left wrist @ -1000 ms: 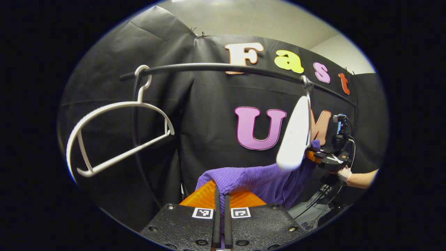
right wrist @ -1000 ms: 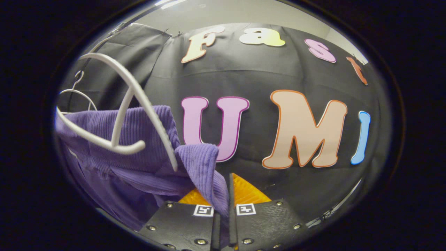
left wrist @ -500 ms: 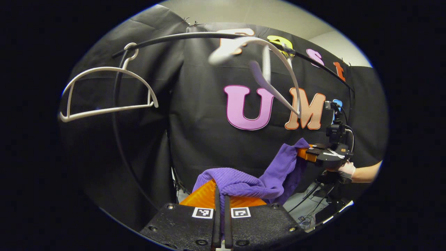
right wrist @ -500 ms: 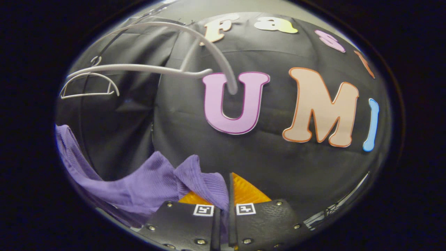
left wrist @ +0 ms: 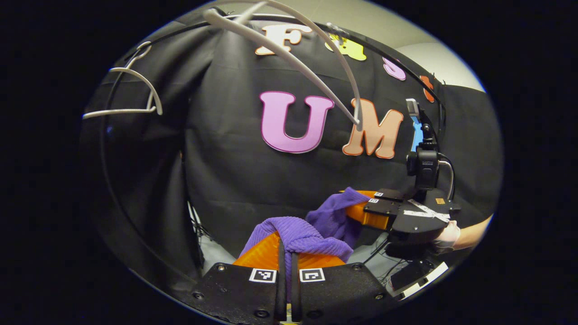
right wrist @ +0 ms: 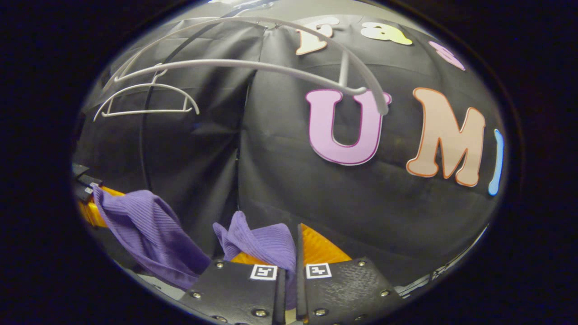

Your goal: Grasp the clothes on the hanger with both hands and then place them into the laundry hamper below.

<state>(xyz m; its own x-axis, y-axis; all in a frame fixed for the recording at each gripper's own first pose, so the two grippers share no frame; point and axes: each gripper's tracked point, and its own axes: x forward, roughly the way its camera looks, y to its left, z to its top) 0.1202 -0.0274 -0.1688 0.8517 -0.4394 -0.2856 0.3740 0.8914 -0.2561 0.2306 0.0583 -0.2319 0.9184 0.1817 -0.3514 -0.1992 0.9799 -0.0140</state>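
Purple ribbed cloth sags between the two tools, each clamped on a bunch of it, the left gripper and the right gripper sharing its weight well below the bare white hanger, seemingly ready for lowering it toward a hamper.

**Textures in the booth**

The purple ribbed knit garment is soft, matt cloth with fine cords running across it. The two white hangers look like smooth plastic with a slight sheen. The thin black rail they hang from is smooth and semi-gloss, probably metal, hard to say. The black backdrop cloth is matt and creased. The gripper bodies have grainy, pebbled black plates with shiny screws.
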